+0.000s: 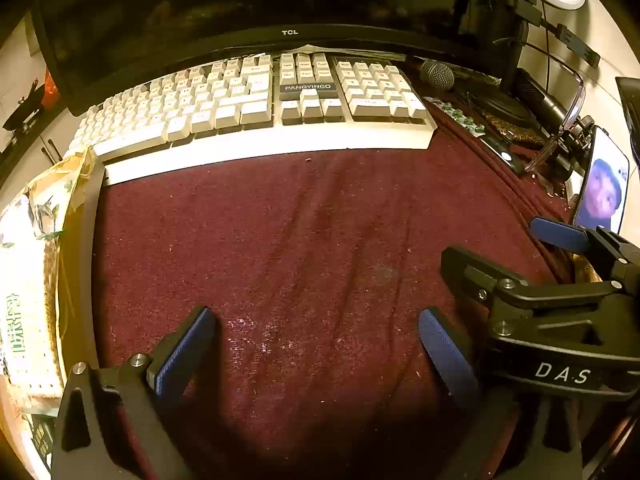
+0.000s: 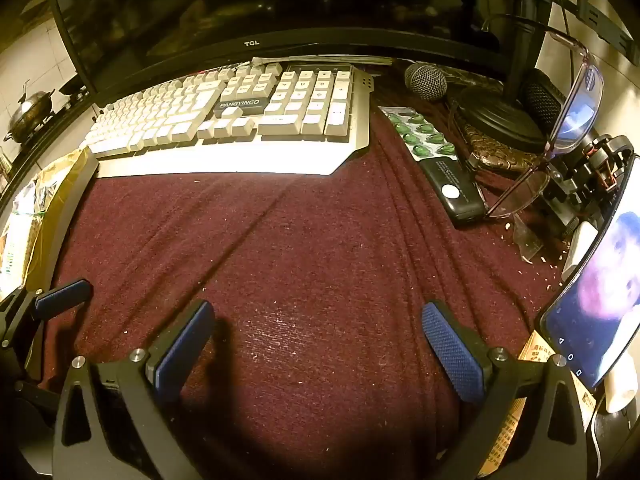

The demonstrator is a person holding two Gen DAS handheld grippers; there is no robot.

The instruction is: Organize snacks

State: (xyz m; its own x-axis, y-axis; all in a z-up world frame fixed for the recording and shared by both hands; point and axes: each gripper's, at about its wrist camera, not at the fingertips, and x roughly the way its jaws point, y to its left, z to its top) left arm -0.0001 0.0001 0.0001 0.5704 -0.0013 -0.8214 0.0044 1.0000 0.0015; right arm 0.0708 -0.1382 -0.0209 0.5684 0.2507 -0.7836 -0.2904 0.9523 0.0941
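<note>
Snack packs (image 1: 32, 280), yellowish with green print, lie stacked at the far left behind a dark rim; the right wrist view shows them too (image 2: 24, 216). My left gripper (image 1: 316, 344) is open over bare maroon cloth (image 1: 304, 240), with nothing between its blue pads. My right gripper (image 2: 318, 340) is also open and empty over the cloth. It hovers just right of the left one, where the left wrist view catches it (image 1: 508, 252). One blue fingertip (image 2: 64, 292) of the left gripper shows at the left edge of the right wrist view.
A white keyboard (image 1: 256, 108) and a dark monitor (image 1: 288, 32) stand behind the cloth. On the right are a microphone (image 2: 426, 80), a green blister pack (image 2: 420, 136), a black device (image 2: 456, 192), glasses (image 2: 568, 128), a lit phone (image 2: 596, 300) and a yellow printed pack (image 2: 512, 424).
</note>
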